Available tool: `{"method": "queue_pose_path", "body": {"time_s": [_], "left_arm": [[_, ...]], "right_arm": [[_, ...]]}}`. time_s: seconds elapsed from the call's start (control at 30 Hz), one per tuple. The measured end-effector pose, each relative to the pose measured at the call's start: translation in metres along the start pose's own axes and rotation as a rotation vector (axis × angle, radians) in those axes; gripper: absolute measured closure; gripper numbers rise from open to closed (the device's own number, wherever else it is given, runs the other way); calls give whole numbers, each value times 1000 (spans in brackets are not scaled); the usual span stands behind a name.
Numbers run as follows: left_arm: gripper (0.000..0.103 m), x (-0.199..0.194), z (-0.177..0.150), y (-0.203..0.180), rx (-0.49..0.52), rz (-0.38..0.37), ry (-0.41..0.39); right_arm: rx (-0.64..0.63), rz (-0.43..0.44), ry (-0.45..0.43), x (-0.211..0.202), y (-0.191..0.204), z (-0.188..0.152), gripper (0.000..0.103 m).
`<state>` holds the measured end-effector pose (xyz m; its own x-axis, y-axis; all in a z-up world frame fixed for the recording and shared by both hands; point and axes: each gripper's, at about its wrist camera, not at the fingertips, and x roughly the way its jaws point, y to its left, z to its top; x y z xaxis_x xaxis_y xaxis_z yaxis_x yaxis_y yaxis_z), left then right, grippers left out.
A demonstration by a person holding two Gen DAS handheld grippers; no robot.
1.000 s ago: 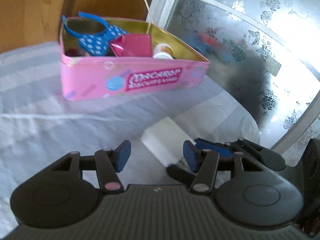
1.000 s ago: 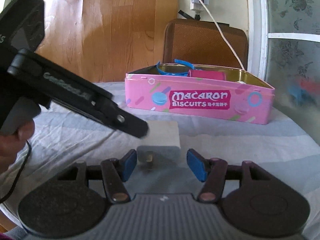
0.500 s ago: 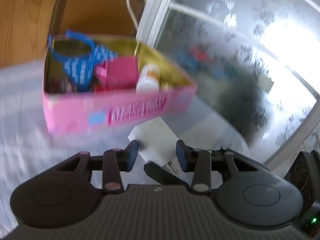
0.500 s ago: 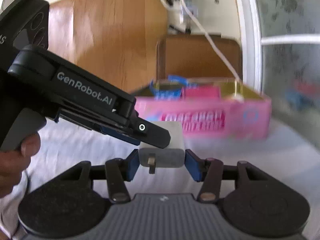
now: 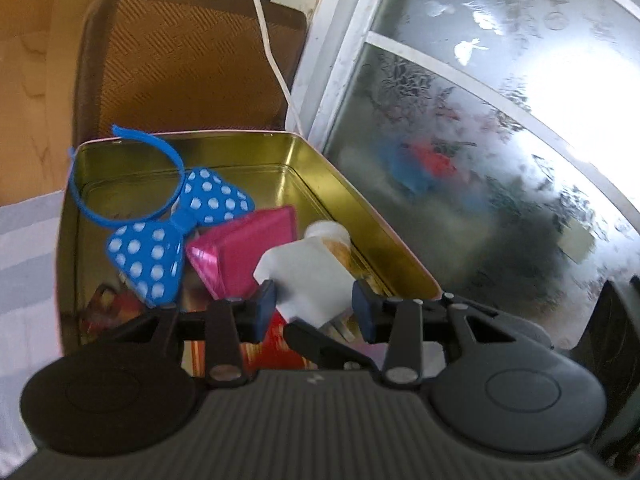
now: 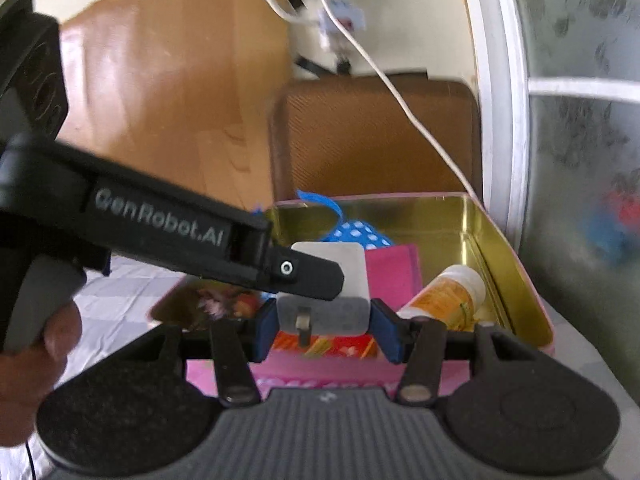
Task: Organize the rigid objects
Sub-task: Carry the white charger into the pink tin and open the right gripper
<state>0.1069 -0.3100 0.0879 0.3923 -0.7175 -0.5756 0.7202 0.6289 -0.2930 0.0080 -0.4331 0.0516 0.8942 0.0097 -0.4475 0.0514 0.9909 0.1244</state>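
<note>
White charger block held over the open pink tin

Both claws clamp the white charger block (image 6: 326, 280): the right claw (image 6: 325, 330) by its sides at frame centre, the left claw (image 5: 313, 308) across it, above the tin (image 5: 360, 196). Already lying inside are a blue dotted bow headband (image 5: 176, 232), a pink box (image 5: 248, 252) and a pill bottle (image 6: 444, 298) at centre right. What seems left is lowering and releasing the block; no other loose item shows on the counter (image 5: 24, 248)
</note>
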Motion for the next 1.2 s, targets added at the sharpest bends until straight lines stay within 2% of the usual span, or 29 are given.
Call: {"method": "queue_pose_path", "body": {"time_s": [0.2,0.27,0.33,0.43,0.6,0.8,1.03,1.17,1.2], "left_arm": [[57,48,19,16,-32,54,41],[51,59,23,21,-48,87,30],[42,65,29,22,-65,125,13],[41,59,31,15,-31,169,-37],[41,29,22,-2,59,238,-97],[41,-12,-3,-22,139,315,-158],[41,-63,-37,-33,165,392,-212],[34,-90,-60,-39,167,422,-240],[30,-97,-66,-38,161,425,-245]], "right_arm": [[0,-15,120,55,-26,23,54],[8,-27,161,74,-33,30,54],[19,-60,183,90,-37,38,54],[4,-108,163,95,-35,46,53],[-13,-98,92,67,-30,38,53],[26,-68,33,29,-22,25,53],[80,-37,-31,-32,-4,0,53],[89,-38,-70,-66,8,-17,53],[96,-42,-78,-76,11,-22,53]]}}
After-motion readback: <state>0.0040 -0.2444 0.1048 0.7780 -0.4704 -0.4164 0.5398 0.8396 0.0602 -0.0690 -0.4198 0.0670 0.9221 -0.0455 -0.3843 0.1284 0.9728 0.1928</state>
